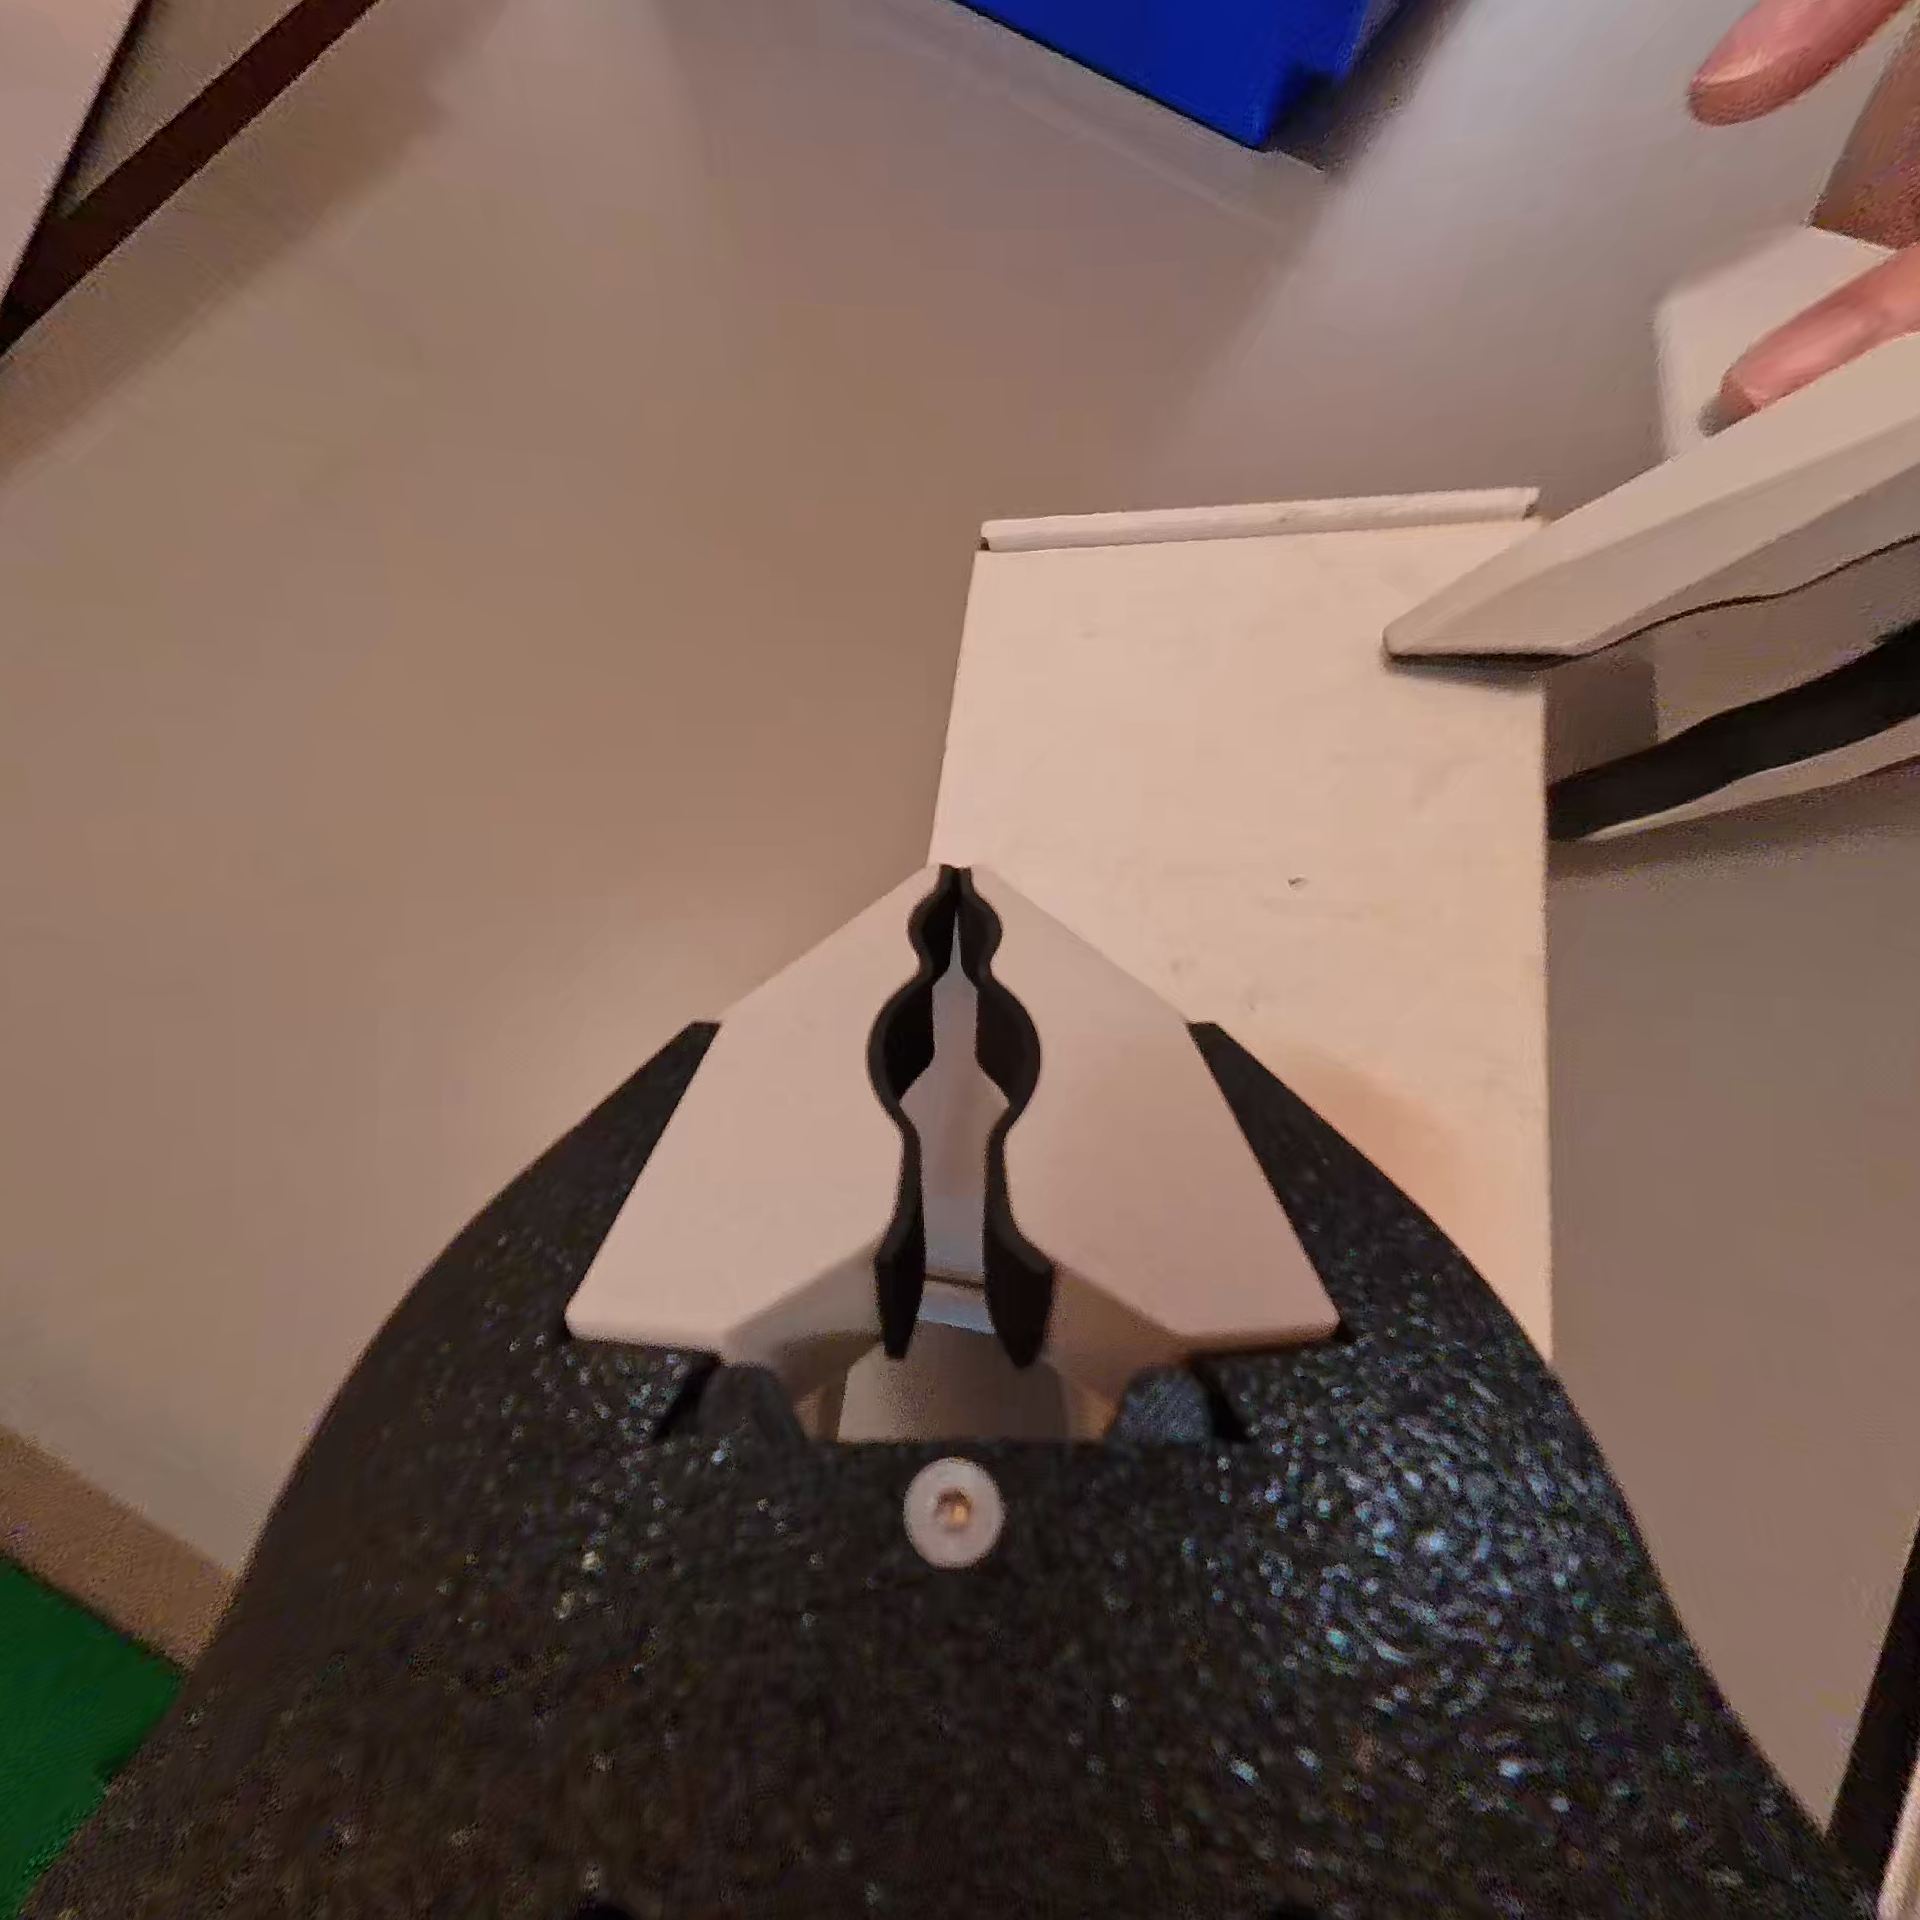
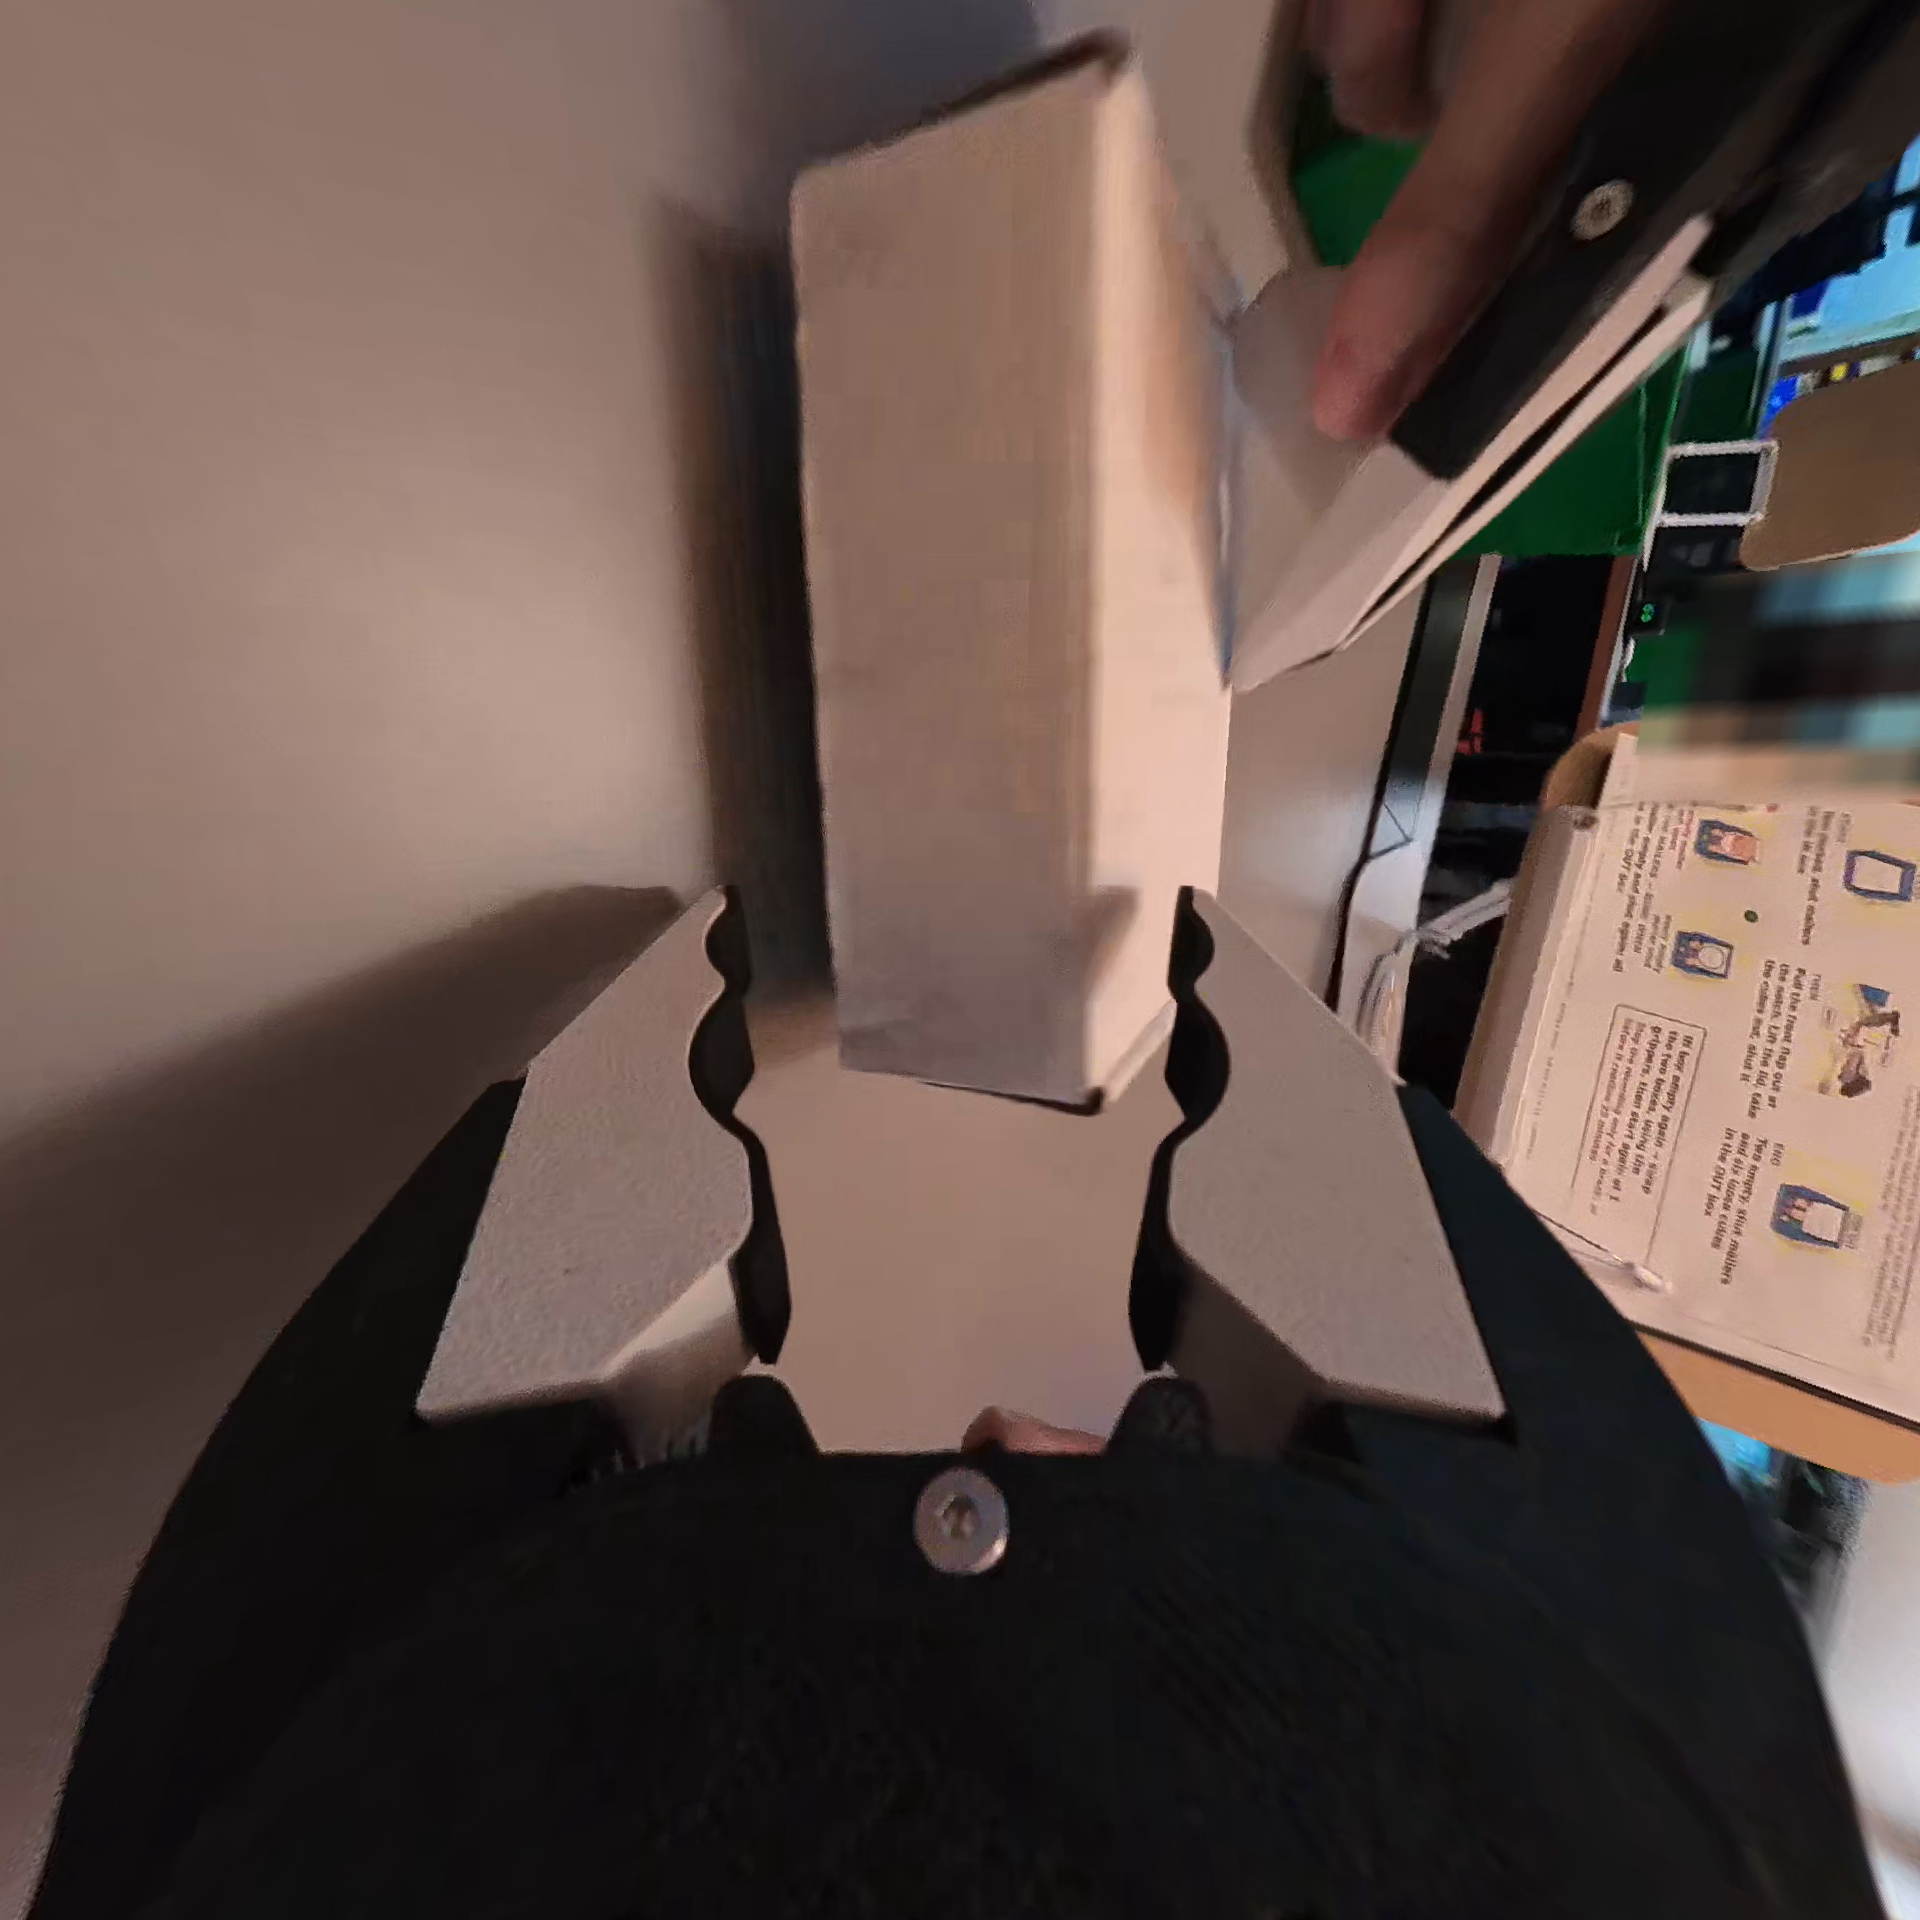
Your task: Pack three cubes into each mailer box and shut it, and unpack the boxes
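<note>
The pale beige surface [image 1: 520, 623] is the biggest thing here & carries all the rest. On it lies the white cardboard mailer box [image 1: 1236, 831], long and flat, lid shut as far as I can see; in the right wrist view the same box [image 2: 987, 623] is blurred, so I cannot tell if it rests flat or is a bit lifted at one end. No cubes are visible, so whether it is full or empty I cannot tell.

At the far edge of the surface there is a blue plastic bin [image 1: 1195, 62], only a corner in view. On the right side, off the surface, stands a printed instruction sheet on a brown board [image 2: 1704, 1039].

The left gripper [image 1: 961, 883] has its fingers pressed together, nothing between them, tips over or on the near part of the box lid. The right gripper [image 2: 956, 935] has fingers spread wide, the near end of the box between them but not yet pinched.

Judgement: thin cardboard, prob. light and fairly stiff, but walls can dent and the smooth face may slip. Better to take it across the narrow width, near an end or corner fold, w/ moderate squeeze.
</note>
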`<state>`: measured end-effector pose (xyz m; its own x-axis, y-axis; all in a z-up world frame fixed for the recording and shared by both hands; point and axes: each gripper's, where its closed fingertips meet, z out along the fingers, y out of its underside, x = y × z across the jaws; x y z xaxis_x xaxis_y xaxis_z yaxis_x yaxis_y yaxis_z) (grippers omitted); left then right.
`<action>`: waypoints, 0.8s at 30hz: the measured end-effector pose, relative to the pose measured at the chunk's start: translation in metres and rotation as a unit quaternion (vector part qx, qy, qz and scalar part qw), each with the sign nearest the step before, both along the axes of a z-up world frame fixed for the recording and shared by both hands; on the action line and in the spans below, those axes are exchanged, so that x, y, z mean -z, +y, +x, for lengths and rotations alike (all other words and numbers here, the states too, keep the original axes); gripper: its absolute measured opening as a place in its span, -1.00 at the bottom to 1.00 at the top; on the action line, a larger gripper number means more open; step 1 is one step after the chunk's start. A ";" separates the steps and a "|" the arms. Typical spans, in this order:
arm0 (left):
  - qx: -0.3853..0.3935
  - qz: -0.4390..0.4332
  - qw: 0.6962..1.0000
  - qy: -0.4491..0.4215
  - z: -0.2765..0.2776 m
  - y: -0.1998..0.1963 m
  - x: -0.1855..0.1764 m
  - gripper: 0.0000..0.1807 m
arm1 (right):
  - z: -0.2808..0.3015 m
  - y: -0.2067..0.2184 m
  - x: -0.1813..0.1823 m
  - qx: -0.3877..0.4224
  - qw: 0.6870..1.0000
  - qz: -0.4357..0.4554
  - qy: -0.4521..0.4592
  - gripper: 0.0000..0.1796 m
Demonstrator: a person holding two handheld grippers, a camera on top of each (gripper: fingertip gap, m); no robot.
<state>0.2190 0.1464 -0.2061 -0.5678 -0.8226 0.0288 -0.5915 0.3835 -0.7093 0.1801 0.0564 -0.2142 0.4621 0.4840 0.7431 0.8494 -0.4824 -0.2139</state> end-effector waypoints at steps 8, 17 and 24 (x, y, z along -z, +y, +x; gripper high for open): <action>-0.003 -0.043 0.999 0.016 0.001 0.002 0.001 -0.97 | 0.030 0.026 0.001 0.002 0.989 0.055 -0.137 -0.07; -0.006 0.022 0.963 -0.269 -0.014 0.032 -0.060 -0.25 | 0.030 0.025 0.007 -0.011 0.994 0.066 -0.087 -0.26; 0.058 0.106 0.934 -0.336 -0.086 0.050 -0.036 -0.12 | 0.033 0.013 0.003 -0.015 0.997 0.067 -0.028 -0.27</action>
<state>0.1326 0.1963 -0.1705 -0.4847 -0.7009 -0.5232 0.0137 0.5920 -0.8058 0.2135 0.0695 -0.2168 0.4044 0.3909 0.8268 0.8754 -0.4271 -0.2263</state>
